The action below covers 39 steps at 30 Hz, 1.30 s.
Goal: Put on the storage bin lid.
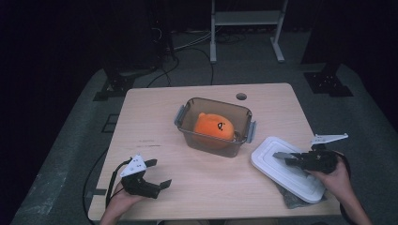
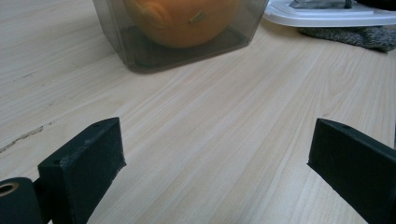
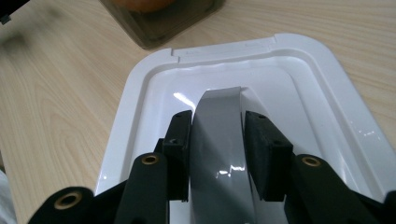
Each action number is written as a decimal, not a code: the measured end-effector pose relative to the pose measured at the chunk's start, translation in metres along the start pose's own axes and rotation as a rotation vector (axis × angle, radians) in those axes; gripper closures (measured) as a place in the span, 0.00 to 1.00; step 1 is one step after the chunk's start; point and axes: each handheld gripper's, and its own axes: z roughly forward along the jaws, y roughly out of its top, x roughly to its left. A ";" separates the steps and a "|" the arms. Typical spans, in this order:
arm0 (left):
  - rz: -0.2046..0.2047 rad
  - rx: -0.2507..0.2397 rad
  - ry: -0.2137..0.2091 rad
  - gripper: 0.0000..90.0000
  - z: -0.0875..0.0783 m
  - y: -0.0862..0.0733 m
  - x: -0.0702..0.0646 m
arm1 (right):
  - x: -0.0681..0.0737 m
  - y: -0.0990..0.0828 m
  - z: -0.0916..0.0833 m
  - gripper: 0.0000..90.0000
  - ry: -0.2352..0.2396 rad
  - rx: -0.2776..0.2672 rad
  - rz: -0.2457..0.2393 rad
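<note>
A: Where's the lid?
B: The white lid (image 1: 286,167) lies at the tabletop's (image 1: 155,122) right edge; the right gripper (image 3: 218,135) clamps its grey handle (image 3: 219,154).
A: And the left gripper (image 1: 151,174)?
B: Jaws wide apart, near the front-left corner.

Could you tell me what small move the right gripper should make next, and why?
Probably lift the lid and carry it toward the box. The right gripper is shut on the lid's grey handle, the box stands open with the orange toy inside, and the left gripper waits open.
</note>
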 end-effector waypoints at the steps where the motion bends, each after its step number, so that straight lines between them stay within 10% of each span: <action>1: -0.001 0.000 0.000 0.03 0.000 0.000 0.000 | 0.000 0.000 0.000 0.70 0.001 -0.001 0.003; 39: -0.008 0.000 -0.002 0.03 -0.001 -0.001 0.001 | 0.018 0.028 -0.032 0.73 0.044 -0.034 -0.036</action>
